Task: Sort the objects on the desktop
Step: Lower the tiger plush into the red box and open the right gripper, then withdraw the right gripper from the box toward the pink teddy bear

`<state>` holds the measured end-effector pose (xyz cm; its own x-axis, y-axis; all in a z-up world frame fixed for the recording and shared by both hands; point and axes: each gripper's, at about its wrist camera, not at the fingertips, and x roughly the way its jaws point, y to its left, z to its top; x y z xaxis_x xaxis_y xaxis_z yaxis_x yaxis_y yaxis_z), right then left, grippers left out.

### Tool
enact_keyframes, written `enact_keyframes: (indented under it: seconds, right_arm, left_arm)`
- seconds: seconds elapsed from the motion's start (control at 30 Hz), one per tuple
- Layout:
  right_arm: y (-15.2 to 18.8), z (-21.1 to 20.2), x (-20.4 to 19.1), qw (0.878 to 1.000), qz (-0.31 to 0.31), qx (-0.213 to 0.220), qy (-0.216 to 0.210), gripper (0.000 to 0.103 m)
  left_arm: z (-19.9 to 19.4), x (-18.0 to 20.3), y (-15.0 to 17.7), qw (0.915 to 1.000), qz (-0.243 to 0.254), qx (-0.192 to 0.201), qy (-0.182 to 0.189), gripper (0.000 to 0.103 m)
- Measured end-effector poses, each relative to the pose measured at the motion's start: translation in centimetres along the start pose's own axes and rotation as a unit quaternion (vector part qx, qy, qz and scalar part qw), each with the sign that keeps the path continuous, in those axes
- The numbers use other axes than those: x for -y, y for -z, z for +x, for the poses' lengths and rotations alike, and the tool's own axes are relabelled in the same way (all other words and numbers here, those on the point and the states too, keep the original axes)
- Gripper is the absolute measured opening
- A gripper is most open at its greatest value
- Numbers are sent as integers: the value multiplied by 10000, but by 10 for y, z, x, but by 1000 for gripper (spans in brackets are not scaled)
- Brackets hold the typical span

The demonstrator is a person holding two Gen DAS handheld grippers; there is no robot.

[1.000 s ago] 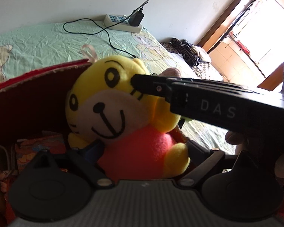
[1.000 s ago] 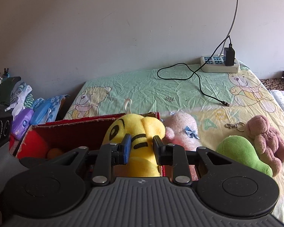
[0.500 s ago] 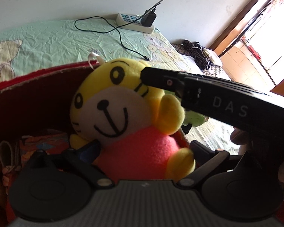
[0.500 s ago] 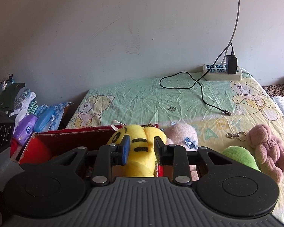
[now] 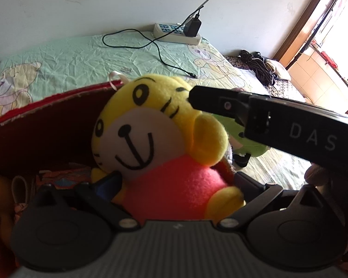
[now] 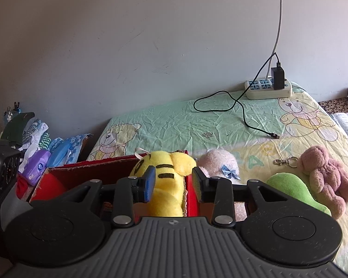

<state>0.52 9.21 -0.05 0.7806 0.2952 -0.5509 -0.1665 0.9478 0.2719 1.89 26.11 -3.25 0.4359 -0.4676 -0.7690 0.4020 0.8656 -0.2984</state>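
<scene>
Tiger plush point(image 5: 155, 143), yellow-headed with a red body, sits at the right end of the red box point(image 6: 81, 173), head above the rim, body down inside. My left tongs point(image 5: 176, 180) straddle its red belly, blue pad at its left flank and the other finger at its right; they look closed lightly on it, though the contact is partly hidden. My right tongs point(image 6: 172, 181) stand apart around the head from behind, with visible gaps on both sides, gripping nothing.

The step, as I judge it, is seating this toy in the box. To do it well I should draw the right tongs straight back and up so a pad does not catch an ear, then press the body down with the left and open wide before lifting clear. The plush is soft and will spring back, so it may tip over the right wall.

The pink plush point(image 6: 219, 165), green plush point(image 6: 290, 190) and brown bear point(image 6: 327, 173) wait on the bed point(image 6: 174, 125) to the right.
</scene>
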Motion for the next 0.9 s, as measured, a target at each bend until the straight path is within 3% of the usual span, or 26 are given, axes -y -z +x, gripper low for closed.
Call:
enact_keyframes:
  seconds: [0.3,0.9]
  right_arm:
    - [6,-12,-2,9998,-177,105,-23,39]
    - [7,-30,21,9981,-330,26,-515,39]
  left_arm:
    - [-2,2,1,9994,-299,49,-165,103]
    - [-12,36,4,9924,-449,317,-1097,101]
